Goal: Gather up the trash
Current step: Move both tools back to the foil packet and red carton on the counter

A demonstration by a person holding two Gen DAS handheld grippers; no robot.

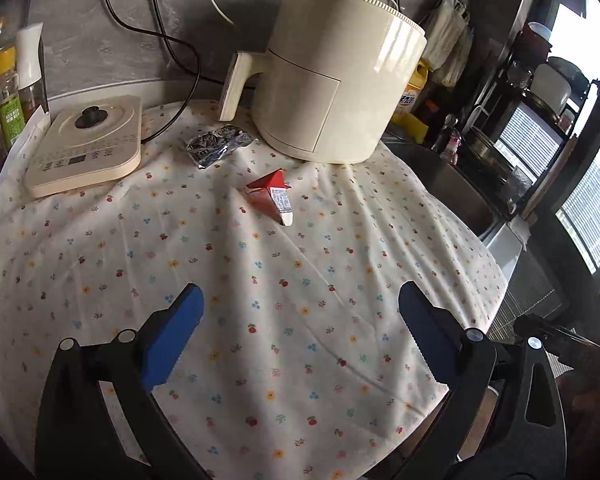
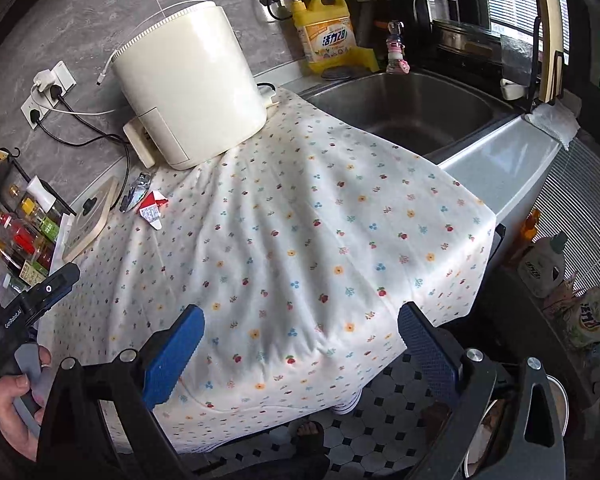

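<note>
Both claws, left [image 1: 300, 320] and right [image 2: 300, 340], gape empty above the table's [image 1: 260, 340] near edge; red carton [image 1: 272, 196] and foil wrapper [image 1: 216, 144] lie toward its far edge.

right gripper [image 2: 300, 344] open, red carton [image 2: 153, 205], maybe foil [image 2: 137, 188]

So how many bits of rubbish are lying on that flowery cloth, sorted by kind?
Red and white carton, flattened: 1
Crumpled silver foil wrapper: 1
Total: 2, both lying near the cream air fryer. Neither pair of tongs holds anything.
</note>
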